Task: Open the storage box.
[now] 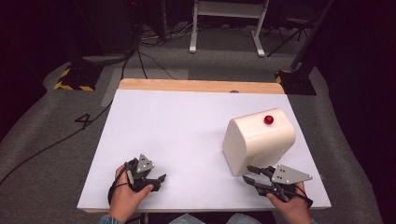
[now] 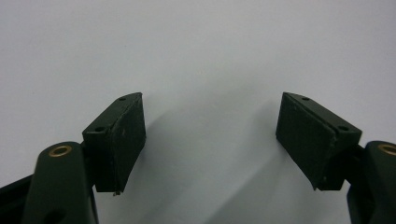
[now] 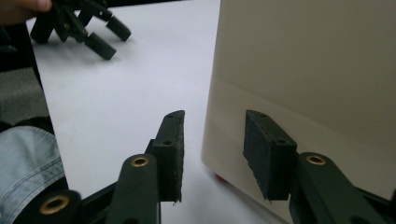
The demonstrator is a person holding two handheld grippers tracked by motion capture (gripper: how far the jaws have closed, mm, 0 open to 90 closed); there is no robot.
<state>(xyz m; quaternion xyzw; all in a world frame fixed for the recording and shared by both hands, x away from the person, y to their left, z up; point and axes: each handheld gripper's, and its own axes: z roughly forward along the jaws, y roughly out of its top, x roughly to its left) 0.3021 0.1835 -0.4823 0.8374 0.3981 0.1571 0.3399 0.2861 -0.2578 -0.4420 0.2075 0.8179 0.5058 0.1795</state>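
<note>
Nearest us, our left gripper (image 1: 150, 178) rests on the white table (image 1: 177, 135), jaws spread wide and empty. Our right gripper (image 1: 252, 176) hovers with jaws parted, holding nothing, just beside the front corner of the cream box (image 1: 258, 140), whose top carries a red knob (image 1: 269, 119)

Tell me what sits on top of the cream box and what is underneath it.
On top of the cream box sits a red knob. A small red bit peeks from under its corner; the rest underneath is covered.
</note>
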